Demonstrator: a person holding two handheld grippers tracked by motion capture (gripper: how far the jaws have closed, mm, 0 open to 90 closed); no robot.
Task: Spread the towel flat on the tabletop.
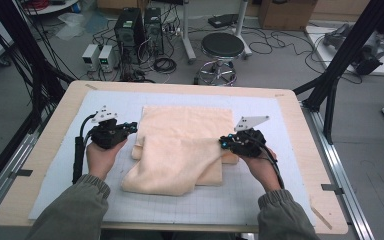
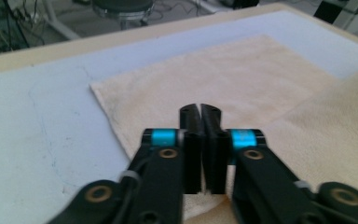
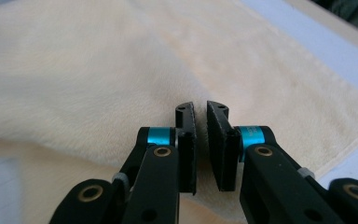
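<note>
A cream towel [image 1: 180, 160] lies on the pale blue gridded mat [image 1: 260, 200], its back part flat and its front layer bunched and raised between my two grippers. My left gripper [image 1: 134, 127] is at the towel's left edge. In the left gripper view its jaws [image 2: 200, 109] stand pressed together, with towel [image 2: 242, 79] cloth showing under them. My right gripper [image 1: 222, 142] sits on the towel's right side. In the right gripper view its jaws [image 3: 200, 107] are nearly together with cream cloth in the thin slit, above the towel [image 3: 98, 70].
The mat covers a wooden table [image 1: 10, 200] with a bare rim all round. Behind the table stand a black stool [image 1: 222, 47], computer towers [image 1: 135, 27] and loose cables on the floor. A black frame post [image 1: 340, 55] rises at the right rear corner.
</note>
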